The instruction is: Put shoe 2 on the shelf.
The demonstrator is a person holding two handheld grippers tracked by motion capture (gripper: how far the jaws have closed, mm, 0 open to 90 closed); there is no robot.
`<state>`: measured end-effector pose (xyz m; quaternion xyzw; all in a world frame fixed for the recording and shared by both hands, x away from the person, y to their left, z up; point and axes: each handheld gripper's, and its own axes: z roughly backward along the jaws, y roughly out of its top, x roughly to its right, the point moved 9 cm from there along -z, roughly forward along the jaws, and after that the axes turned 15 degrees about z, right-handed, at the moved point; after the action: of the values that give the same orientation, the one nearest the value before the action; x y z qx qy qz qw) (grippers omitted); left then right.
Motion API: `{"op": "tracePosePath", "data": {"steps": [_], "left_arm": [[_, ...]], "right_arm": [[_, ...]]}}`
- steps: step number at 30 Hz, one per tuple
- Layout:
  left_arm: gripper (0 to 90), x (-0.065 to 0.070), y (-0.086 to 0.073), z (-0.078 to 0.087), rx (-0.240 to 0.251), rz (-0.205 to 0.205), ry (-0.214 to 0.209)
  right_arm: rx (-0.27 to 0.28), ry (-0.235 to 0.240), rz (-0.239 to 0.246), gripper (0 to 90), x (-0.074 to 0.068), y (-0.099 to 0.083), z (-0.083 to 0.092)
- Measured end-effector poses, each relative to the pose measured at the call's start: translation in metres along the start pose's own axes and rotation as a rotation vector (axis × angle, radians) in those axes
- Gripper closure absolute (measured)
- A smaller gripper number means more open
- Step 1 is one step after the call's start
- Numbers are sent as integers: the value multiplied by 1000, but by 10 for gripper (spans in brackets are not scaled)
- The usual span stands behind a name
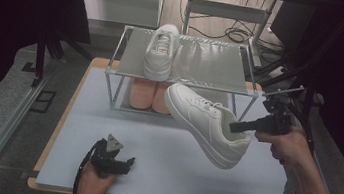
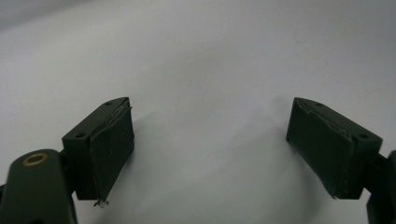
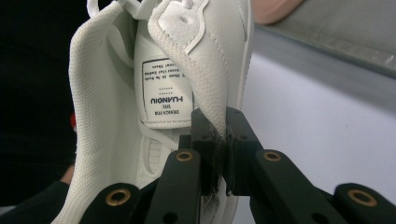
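Note:
A white sneaker (image 1: 207, 123) hangs tilted in the air above the pale blue mat, toe toward the rack. My right gripper (image 1: 236, 126) is shut on the rim of its collar; in the right gripper view the two jaws pinch the padded collar edge of the white sneaker (image 3: 196, 60) beside the tongue label, with my right gripper (image 3: 218, 135) pointing into the shoe opening. A second white sneaker (image 1: 161, 51) stands on the rack's top shelf. My left gripper (image 1: 123, 164) rests low on the mat near the front edge, open with nothing between its fingers (image 2: 112, 149).
A metal rack (image 1: 182, 80) with a grey top shelf stands at the back of the mat (image 1: 151, 165). A pair of pink shoes (image 1: 149, 94) sits on its lower level. The right half of the top shelf is bare. Cables lie on the floor behind.

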<state>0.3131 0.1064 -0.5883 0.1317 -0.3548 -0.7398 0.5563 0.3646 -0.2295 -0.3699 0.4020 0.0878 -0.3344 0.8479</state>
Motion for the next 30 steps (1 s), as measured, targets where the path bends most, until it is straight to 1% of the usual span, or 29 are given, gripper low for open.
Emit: {"op": "tracePosePath", "data": {"steps": [6,11,13,20,30], "left_arm": [[149,0,0,0,0,0,0],[149,0,0,0,0,0,0],[149,0,0,0,0,-1,0],[149,0,0,0,0,0,0],[150,0,0,0,-1,-4,0]], "right_arm": [[45,7,-20,846,-2,12,11],[95,23,-49,846,2,20,19],[114,18,-62,846,5,24,21],[154,-30,-108,845,16,44,24],[213,-93,-188,844,37,70,17]]}}
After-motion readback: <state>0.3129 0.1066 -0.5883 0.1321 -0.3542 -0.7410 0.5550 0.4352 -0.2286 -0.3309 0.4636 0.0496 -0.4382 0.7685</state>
